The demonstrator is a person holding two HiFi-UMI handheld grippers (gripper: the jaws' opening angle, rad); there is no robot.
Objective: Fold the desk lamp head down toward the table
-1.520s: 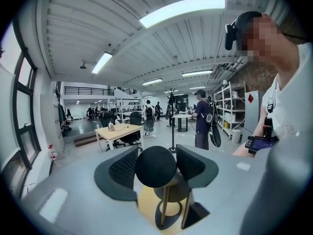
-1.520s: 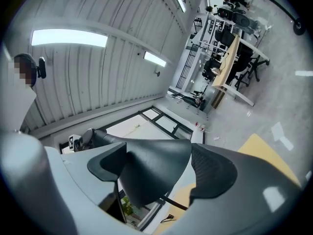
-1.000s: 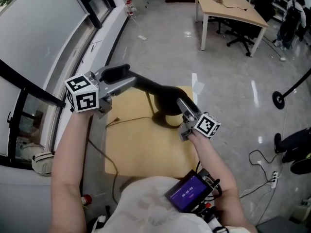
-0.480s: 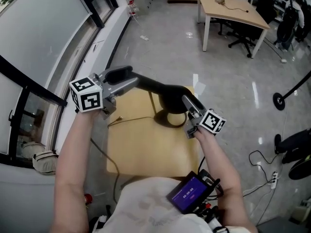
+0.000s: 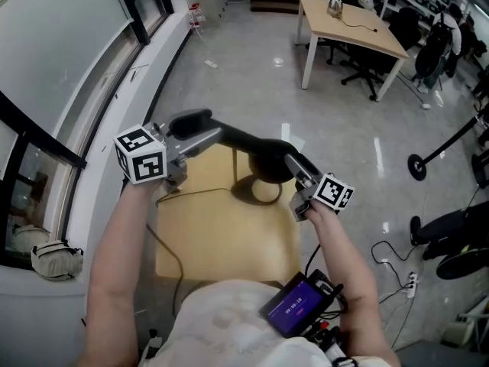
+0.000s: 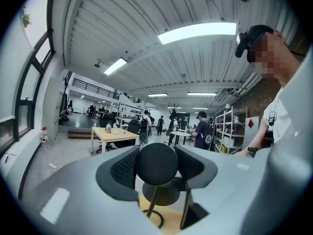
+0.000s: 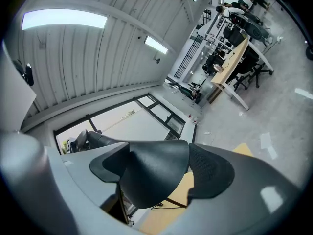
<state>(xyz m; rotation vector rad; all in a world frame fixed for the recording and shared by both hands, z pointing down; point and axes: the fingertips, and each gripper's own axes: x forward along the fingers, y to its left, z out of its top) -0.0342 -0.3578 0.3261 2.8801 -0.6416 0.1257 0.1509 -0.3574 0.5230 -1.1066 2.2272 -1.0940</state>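
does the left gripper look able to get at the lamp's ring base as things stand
Probably not yet. The left gripper is shut on the lamp's round black end, so it is occupied, and the ring base sits lower on the table, below the lamp's cone.

On my head view the lamp [image 5: 267, 163] covers much of its own base ring [image 5: 260, 200], and the wearer's shirt [image 5: 229, 312] hides the near edge of the counter [image 5: 229, 235].

Glossy grey floor [image 5: 252, 75], wooden desk [image 5: 348, 29], windows [image 5: 61, 44].
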